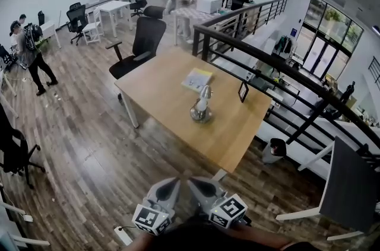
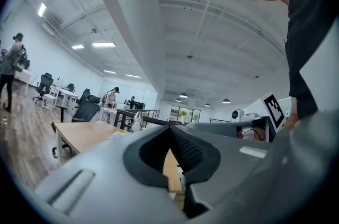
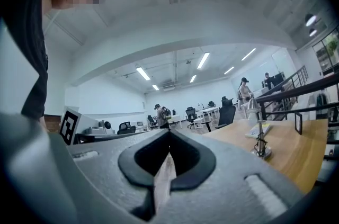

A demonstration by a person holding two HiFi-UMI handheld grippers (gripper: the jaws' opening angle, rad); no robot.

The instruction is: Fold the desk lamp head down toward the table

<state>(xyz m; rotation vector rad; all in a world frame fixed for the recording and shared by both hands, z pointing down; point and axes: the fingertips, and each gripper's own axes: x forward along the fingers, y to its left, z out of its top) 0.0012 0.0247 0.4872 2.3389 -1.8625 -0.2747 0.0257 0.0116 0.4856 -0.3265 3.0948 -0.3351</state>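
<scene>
Our left gripper point(image 1: 173, 183) sits at 6 o'clock in the head view, jaws pressed together on nothing. Just beside it, the right gripper point(image 1: 193, 183) is likewise closed and empty. The desk lamp point(image 1: 202, 103) stands at 12 o'clock from both, well apart, near the middle of the desk point(image 1: 160, 89). Its head is raised over the round base, with a yellow book point(image 1: 198, 79) at its 12 and a small frame point(image 1: 243, 91) at its 2. We judge the approach to be the step in hand. We should come in level, open 1 gripper for the head, and pin the base with the other so the lamp doesn't tip as the head folds down.
</scene>
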